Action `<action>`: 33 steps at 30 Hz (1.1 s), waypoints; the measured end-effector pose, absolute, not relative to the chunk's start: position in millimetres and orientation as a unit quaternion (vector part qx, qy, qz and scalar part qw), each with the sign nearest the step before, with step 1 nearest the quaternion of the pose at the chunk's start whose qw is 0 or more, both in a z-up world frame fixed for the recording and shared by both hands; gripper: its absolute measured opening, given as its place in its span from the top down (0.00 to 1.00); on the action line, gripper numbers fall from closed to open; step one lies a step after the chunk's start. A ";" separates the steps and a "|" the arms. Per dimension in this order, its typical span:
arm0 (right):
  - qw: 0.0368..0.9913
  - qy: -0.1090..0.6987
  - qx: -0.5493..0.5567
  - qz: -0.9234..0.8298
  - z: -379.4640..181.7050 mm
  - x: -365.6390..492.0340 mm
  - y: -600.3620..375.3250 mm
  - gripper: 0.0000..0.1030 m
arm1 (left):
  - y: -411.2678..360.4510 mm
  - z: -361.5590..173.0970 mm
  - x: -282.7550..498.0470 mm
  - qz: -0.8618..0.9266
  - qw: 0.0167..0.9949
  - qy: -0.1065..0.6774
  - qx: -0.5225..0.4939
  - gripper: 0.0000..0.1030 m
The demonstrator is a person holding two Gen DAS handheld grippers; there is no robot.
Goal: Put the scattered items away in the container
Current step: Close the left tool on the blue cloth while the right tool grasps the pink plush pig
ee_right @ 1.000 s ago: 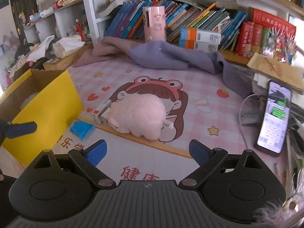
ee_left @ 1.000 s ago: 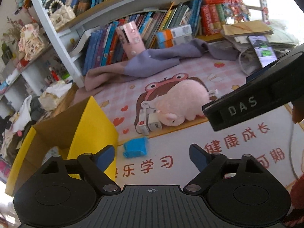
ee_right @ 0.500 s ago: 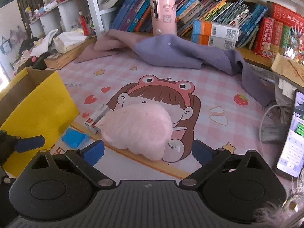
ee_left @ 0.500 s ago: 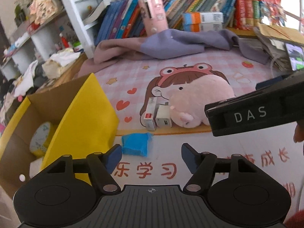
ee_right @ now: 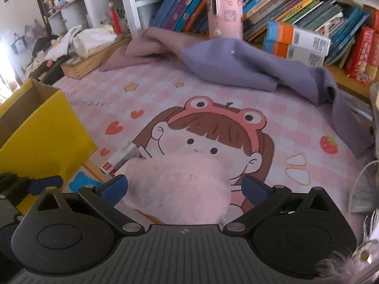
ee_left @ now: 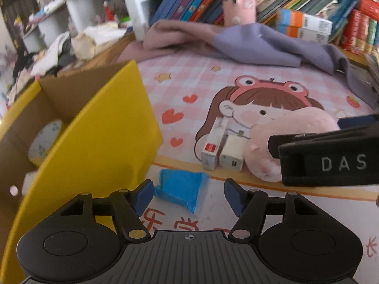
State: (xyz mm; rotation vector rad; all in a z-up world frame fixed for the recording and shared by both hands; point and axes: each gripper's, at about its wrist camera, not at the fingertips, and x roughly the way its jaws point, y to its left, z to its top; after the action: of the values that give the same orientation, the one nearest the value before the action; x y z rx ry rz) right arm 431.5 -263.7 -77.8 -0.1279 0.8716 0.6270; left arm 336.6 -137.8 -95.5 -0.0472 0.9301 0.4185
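Pink mat (ee_right: 213, 99): right claw (ee_right: 184, 187) widened around plush (ee_right: 180, 184) (ungripped); left claw (ee_left: 187, 196) narrowing over blue packet (ee_left: 182, 189).

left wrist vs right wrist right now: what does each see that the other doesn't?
Left wrist only: the inside of the yellow box with a patterned item in it, and a small white box beside the red-and-white box.

Right wrist only: a strawberry print on the mat and a wooden box at its far edge.

Both: the pink plush toy, blue packet, purple cloth, pink cylinder and books.
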 end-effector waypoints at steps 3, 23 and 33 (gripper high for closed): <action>0.846 0.435 -0.053 0.305 -84.5 436.1 -259.3 0.00 | -134.1 -100.1 339.4 0.208 0.868 0.450 -0.023 0.36; 0.836 0.445 -0.004 0.322 -87.9 430.4 -285.8 0.33 | -128.9 -106.5 350.3 0.146 0.874 0.462 -0.039 0.65; 0.844 0.451 0.001 0.292 -80.1 416.7 -305.7 0.35 | -143.3 -85.1 331.6 0.078 0.878 0.470 -0.049 0.67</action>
State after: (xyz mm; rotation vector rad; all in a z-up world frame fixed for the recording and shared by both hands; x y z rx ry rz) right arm 416.7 -305.7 -80.1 0.0030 0.9512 0.6169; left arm 331.6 -143.3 -85.1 -0.1031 0.9804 0.1637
